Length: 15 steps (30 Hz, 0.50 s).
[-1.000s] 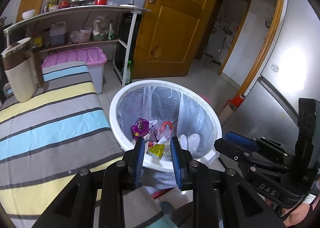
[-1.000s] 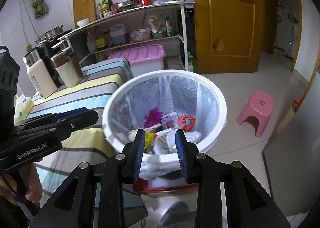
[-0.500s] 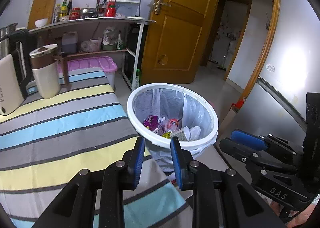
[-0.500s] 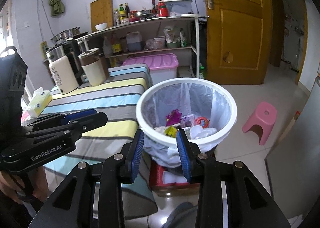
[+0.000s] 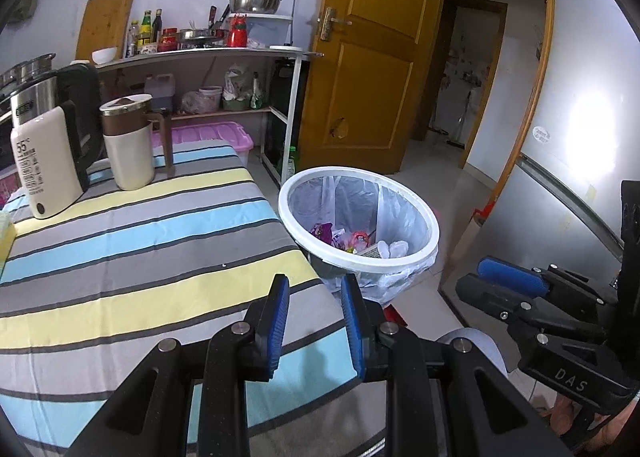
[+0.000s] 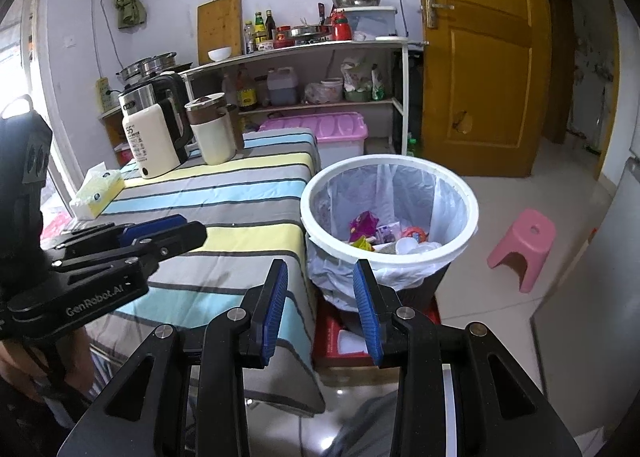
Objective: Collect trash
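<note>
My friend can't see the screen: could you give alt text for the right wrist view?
An empty, open two-fingered tool points toward a white trash bin, lined with a bag and holding wrappers, beside a striped tablecloth. The other tool shows at left, a pink stool at right.

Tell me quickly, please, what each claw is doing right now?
Left claw: open, nothing between its pads.
Right claw: open, nothing between its pads.
</note>
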Each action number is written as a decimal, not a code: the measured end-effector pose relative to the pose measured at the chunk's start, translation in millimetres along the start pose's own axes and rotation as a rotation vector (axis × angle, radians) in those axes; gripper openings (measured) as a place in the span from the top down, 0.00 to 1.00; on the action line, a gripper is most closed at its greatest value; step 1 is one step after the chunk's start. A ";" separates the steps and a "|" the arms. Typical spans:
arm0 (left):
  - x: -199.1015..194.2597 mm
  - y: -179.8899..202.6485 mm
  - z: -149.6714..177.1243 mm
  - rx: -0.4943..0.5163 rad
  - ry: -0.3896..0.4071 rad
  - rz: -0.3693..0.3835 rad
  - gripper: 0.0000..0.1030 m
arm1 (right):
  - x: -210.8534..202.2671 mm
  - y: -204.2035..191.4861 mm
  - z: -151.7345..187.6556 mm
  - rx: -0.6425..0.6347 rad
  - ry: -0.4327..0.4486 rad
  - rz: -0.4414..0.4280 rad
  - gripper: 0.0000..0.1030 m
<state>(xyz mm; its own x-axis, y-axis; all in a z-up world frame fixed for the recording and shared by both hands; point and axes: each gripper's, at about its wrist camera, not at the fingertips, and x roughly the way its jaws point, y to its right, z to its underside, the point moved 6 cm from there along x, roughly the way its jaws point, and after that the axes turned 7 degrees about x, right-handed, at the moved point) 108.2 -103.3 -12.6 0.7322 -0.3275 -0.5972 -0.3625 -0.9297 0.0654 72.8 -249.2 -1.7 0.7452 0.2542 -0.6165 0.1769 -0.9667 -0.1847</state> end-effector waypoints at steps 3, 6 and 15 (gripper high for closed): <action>-6.2 -1.2 3.1 0.003 0.006 -0.010 0.74 | -5.2 -2.1 2.0 -0.003 0.003 -0.004 0.66; -10.5 -2.6 5.8 -0.001 0.006 -0.016 0.74 | -9.2 -2.7 1.9 -0.003 0.010 -0.008 0.66; -20.7 -4.0 11.2 -0.004 0.016 -0.032 0.74 | -15.5 -4.3 0.3 -0.003 0.027 -0.014 0.66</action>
<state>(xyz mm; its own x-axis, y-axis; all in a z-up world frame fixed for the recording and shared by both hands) 88.1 -91.0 -9.5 0.7522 -0.3006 -0.5864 -0.3369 -0.9402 0.0497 60.3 -249.0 8.4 0.7598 0.2669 -0.5928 0.1897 -0.9632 -0.1906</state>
